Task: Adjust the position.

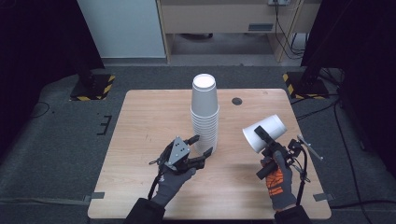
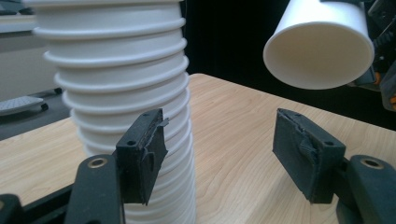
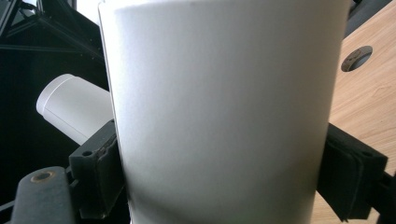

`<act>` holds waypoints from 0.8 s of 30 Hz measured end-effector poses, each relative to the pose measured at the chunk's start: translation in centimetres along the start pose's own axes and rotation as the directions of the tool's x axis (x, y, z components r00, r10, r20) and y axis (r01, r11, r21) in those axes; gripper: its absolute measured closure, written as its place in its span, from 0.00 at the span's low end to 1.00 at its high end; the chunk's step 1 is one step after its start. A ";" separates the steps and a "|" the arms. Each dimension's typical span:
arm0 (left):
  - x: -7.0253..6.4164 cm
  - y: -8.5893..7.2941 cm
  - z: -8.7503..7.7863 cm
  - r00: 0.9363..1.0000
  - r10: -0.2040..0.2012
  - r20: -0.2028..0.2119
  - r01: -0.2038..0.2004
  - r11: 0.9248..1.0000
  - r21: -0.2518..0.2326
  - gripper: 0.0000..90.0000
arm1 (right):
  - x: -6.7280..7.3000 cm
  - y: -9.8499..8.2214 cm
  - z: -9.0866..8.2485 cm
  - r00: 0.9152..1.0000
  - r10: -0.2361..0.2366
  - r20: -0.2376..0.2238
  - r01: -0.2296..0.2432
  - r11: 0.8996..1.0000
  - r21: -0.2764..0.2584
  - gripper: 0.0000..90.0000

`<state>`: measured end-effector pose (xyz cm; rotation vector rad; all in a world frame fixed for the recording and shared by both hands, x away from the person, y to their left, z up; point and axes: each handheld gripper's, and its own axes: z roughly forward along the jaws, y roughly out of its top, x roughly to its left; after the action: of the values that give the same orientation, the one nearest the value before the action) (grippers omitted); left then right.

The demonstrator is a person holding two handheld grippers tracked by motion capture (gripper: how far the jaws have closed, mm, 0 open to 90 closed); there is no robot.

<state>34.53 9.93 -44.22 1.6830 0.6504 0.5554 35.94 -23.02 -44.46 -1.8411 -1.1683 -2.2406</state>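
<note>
White paper cup [image 3: 224,116] gripped, ribbed stack [image 1: 204,114] upright

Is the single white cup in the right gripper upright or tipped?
Tipped: the cup lies sideways in the right gripper, its open mouth facing the stack.

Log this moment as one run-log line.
left hand-held gripper: open at base of cup stack | right hand-held gripper: shut on single cup, tilted off table

Wooden table [image 1: 149,116] on grey carpet [image 1: 56,140], round cable hole [image 1: 237,101] near its far edge, yellow-black striped stand bases [image 1: 93,87] beyond the table's far corners
</note>
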 end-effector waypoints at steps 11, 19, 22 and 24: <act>-1.1 0.4 1.5 0.999 0.010 0.033 -0.009 1.000 -0.010 0.38 | -0.1 0.0 -0.1 1.000 0.006 0.000 -0.006 1.000 0.000 0.17; -1.7 0.5 2.7 0.999 0.008 0.049 -0.007 1.000 -0.020 0.39 | -0.1 -0.2 -0.1 1.000 0.006 -0.003 -0.006 1.000 0.009 0.17; -1.8 0.6 3.1 0.998 0.010 0.056 -0.009 1.000 -0.025 0.39 | 0.0 -0.2 -0.1 1.000 0.003 -0.007 -0.003 1.000 0.009 0.17; -1.9 0.6 3.4 0.998 0.012 0.060 -0.010 1.000 -0.026 0.39 | -0.1 -0.2 -0.1 1.000 0.006 -0.013 -0.006 1.000 0.011 0.17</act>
<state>35.55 6.14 -44.33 1.6737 0.5889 0.5168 35.77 -22.97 -44.61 -1.8209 -1.1695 -2.2346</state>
